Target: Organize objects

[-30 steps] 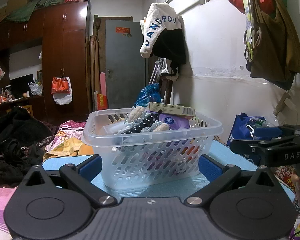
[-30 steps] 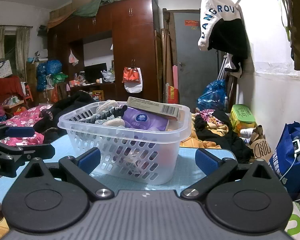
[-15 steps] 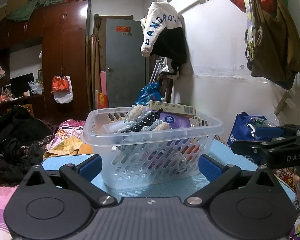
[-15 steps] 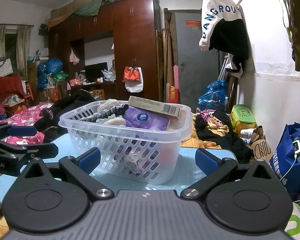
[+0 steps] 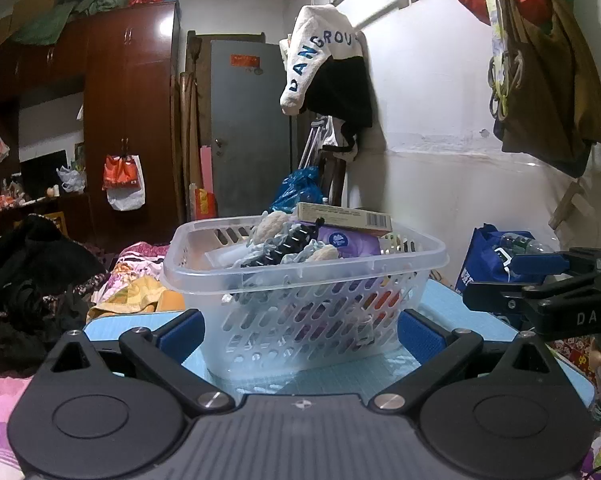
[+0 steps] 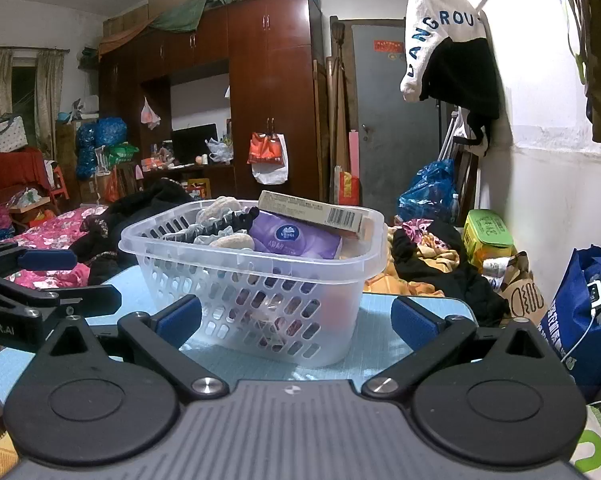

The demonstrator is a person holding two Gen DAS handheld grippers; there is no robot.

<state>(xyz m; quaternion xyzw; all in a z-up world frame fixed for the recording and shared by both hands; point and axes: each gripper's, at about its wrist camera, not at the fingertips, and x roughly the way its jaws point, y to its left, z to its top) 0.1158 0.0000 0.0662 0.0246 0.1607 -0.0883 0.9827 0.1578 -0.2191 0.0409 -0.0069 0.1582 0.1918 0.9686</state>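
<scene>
A clear plastic basket [image 5: 404, 288] [image 6: 204, 284] stands on a light blue table [image 5: 352, 376] [image 6: 384, 312]. It holds a flat beige box [image 5: 344, 218] [image 6: 312, 210], a purple tissue pack [image 5: 346, 240] [image 6: 294, 238], socks and a black hair clip [image 5: 284, 242]. My left gripper [image 5: 300, 330] is open and empty, just in front of the basket. My right gripper [image 6: 296, 320] is open and empty, also facing the basket. Each gripper shows at the edge of the other's view.
A blue bag [image 5: 496, 256] [image 6: 580, 308] sits to the right of the table by the white wall. Clothes [image 5: 28, 272] [image 6: 440, 268] lie piled behind and beside the table. A brown wardrobe [image 5: 128, 120] and grey door [image 5: 246, 128] stand at the back.
Both views have shifted only slightly; the basket and its contents stay where they were. Both grippers stay open.
</scene>
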